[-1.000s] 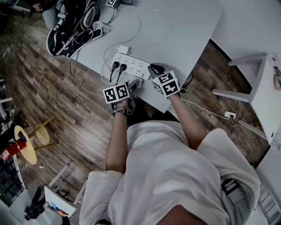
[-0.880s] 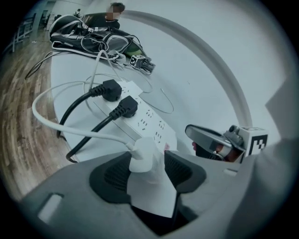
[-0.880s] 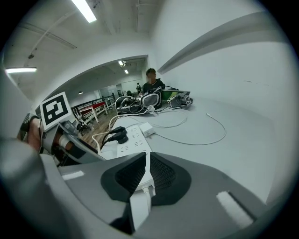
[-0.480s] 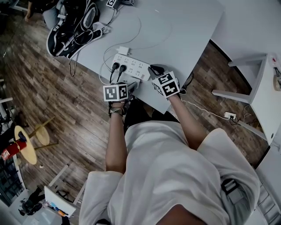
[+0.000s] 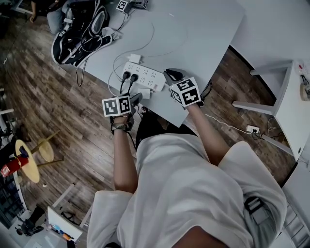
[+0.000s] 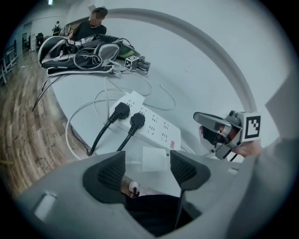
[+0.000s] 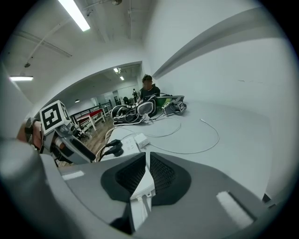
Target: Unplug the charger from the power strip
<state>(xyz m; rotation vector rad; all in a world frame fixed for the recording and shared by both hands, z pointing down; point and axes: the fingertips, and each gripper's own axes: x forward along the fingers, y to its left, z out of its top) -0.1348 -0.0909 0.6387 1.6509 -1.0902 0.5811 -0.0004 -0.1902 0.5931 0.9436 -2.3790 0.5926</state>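
The right tongs (image 7: 145, 175) are closed on the white charger (image 7: 142, 186), whose cord hangs down below the pads. The charger is held out of the power strip (image 7: 122, 144), near its nearer end. The left tongs (image 6: 148, 169) stand open with nothing gripped. Between their pads, further off, a small white block (image 6: 155, 158) lies at the tabletop (image 5: 203, 34) edge, just in front of the strip.

In the head view the left tongs (image 5: 134, 99) hover at the tabletop's near edge and the right tongs (image 5: 172, 76) sit just beside the strip's right end. Two black plugs (image 6: 120, 112) are seated side by side in the strip, their dark cords dropping over the edge. A white adapter (image 5: 134, 58) sits at the strip's far end, and a thin white cable (image 7: 205, 135) loops loosely across the bare surface beyond it.

Farther back, a black bag with tangled straps (image 5: 80, 29) lies at the tabletop's far corner, with a marker cube (image 6: 132, 62) next to it and a seated person (image 7: 148, 91) behind.

The tabletop is pale and plain. Below it is a dark wood plank floor (image 5: 53, 111) with a round yellow stool (image 5: 29, 160) to the left and a white bench (image 5: 290, 97) to the right. Strip lights (image 7: 77, 14) run along the ceiling.
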